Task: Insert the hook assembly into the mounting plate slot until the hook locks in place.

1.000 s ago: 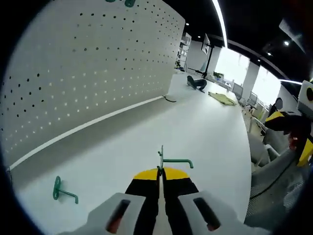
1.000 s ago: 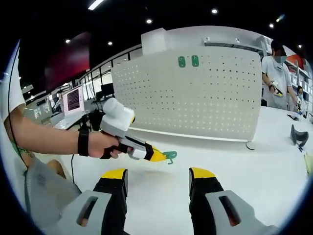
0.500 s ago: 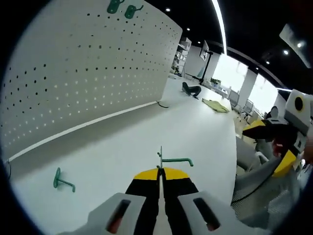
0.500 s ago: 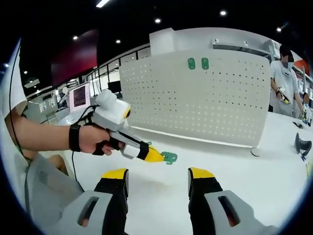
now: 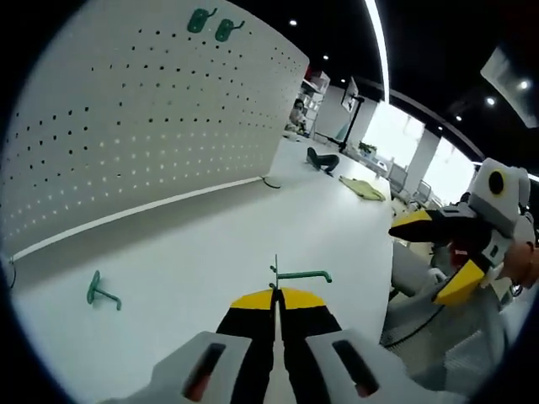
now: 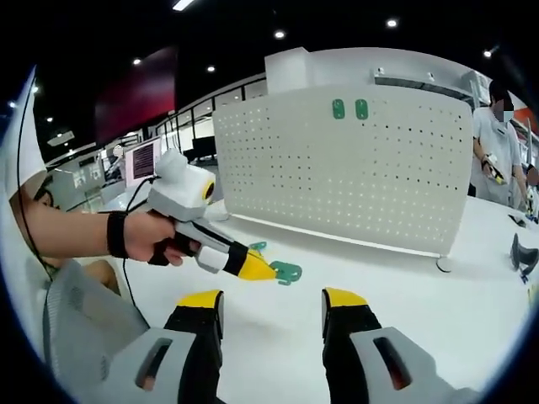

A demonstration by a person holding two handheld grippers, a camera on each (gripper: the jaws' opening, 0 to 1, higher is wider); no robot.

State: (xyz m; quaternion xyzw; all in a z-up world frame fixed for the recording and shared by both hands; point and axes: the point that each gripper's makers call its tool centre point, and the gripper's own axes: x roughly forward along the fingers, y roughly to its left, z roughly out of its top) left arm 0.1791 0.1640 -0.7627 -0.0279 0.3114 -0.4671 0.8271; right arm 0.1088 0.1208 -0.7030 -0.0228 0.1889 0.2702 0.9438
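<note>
My left gripper (image 5: 275,296) is shut on a green hook (image 5: 296,274), whose stem juts up and whose arm points right beyond the yellow tips. In the right gripper view that same left gripper (image 6: 253,269) is held up by a hand, with the green hook (image 6: 287,272) at its tip. A white pegboard plate (image 5: 152,109) stands upright on the white table (image 5: 219,244), with two green hooks (image 5: 210,23) hung near its top edge. Another green hook (image 5: 99,290) lies loose on the table at the left. My right gripper (image 6: 269,301) is open and holds nothing; it shows as well at the right (image 5: 438,252) in the left gripper view.
A person (image 6: 495,143) stands at the far right behind the pegboard (image 6: 354,168). A dark object (image 5: 321,158) and a yellow-green item (image 5: 364,187) lie on the far end of the table. A monitor (image 6: 141,162) glows at the left. A dark stand (image 6: 522,252) sits at the right.
Both views have shifted with the hands. The left gripper with the hook has drifted slightly left and tilted tip-down in the right gripper view. The right gripper shows more fully in the left gripper view.
</note>
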